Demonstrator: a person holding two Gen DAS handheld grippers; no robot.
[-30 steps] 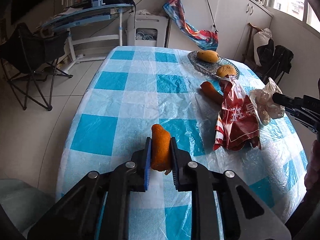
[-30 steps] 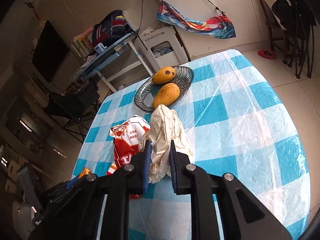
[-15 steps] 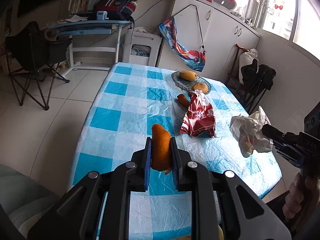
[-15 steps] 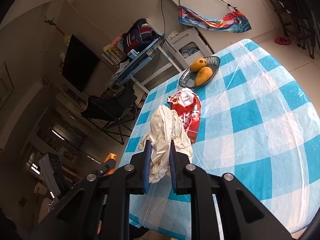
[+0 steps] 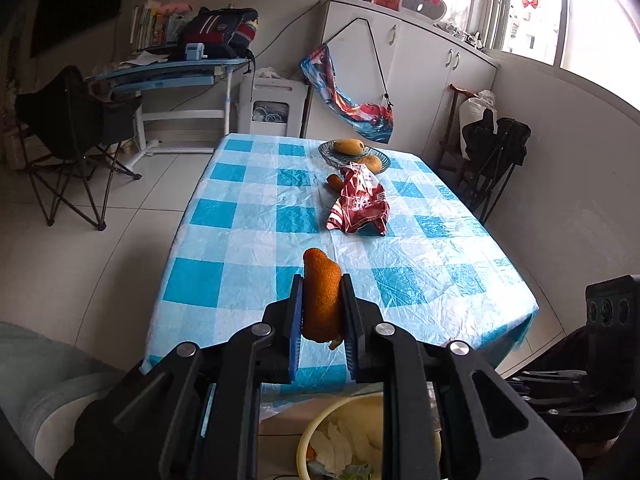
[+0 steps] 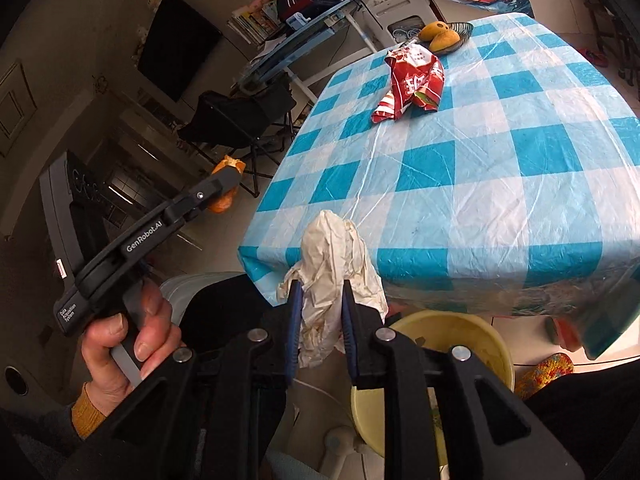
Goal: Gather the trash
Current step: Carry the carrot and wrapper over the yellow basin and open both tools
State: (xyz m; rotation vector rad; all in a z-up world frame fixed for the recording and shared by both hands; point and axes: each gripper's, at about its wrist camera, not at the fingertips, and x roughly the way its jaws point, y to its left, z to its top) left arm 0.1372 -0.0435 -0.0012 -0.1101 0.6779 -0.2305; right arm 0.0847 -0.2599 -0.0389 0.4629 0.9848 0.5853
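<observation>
My left gripper is shut on an orange peel, held past the near edge of the blue-checked table. A yellow bin holding scraps sits below it. My right gripper holds a crumpled white wrapper above the same yellow bin; its jaws are opening, and the pads still touch the wrapper. On the table lie a red snack bag and another orange peel. In the right wrist view a hand carries the left gripper.
A dish of mangoes stands at the table's far end. A black folding chair and a desk are on the left, folded chairs by the right wall. Slippers lie on the floor beside the bin.
Both grippers have pulled back from over the table to beyond its near edge, each carrying its piece. The yellow bin has come into view beneath them.
</observation>
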